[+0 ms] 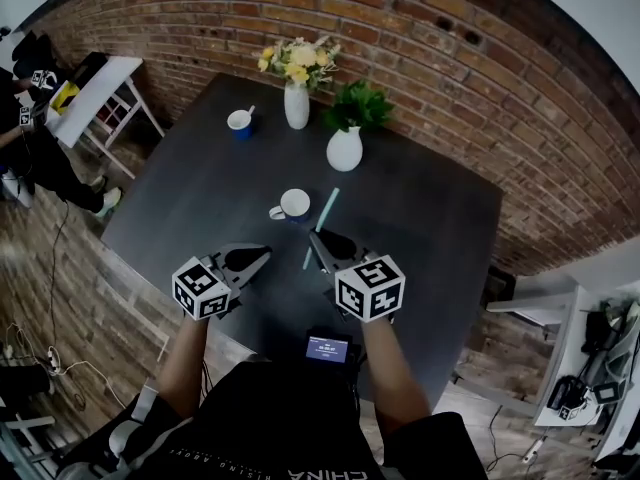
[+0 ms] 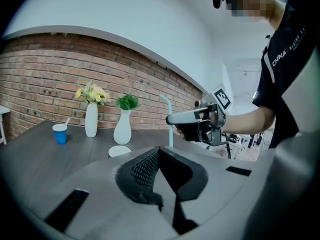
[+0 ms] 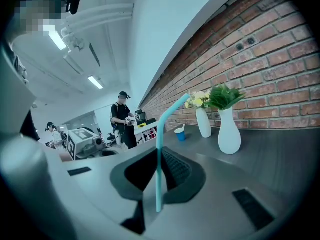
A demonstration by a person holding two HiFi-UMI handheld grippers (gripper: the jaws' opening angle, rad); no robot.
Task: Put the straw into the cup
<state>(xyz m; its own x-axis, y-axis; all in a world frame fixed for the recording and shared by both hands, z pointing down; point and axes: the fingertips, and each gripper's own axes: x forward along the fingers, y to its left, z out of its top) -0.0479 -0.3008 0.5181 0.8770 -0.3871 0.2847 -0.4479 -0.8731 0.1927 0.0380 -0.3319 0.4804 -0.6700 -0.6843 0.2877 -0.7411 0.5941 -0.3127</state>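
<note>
In the right gripper view a teal straw (image 3: 159, 154) with a bent top stands upright between the jaws of my right gripper (image 3: 159, 170), which is shut on it. In the head view the straw (image 1: 326, 216) slants up from the right gripper (image 1: 319, 240), just right of the white cup (image 1: 294, 204) on the dark table (image 1: 200, 193). My left gripper (image 1: 260, 255) hovers left of it with its jaws together and nothing in them. The left gripper view shows its jaws (image 2: 161, 159) closed, with the cup (image 2: 119, 151) behind them and the right gripper (image 2: 173, 119) holding the straw (image 2: 170, 126) beyond.
At the back of the table stand a blue cup with a spoon (image 1: 240, 122), a white vase of flowers (image 1: 297, 103) and a white vase with a green plant (image 1: 345, 148). A brick wall (image 1: 430, 58) runs behind. A white shelf (image 1: 100, 93) stands at the left, with other people there.
</note>
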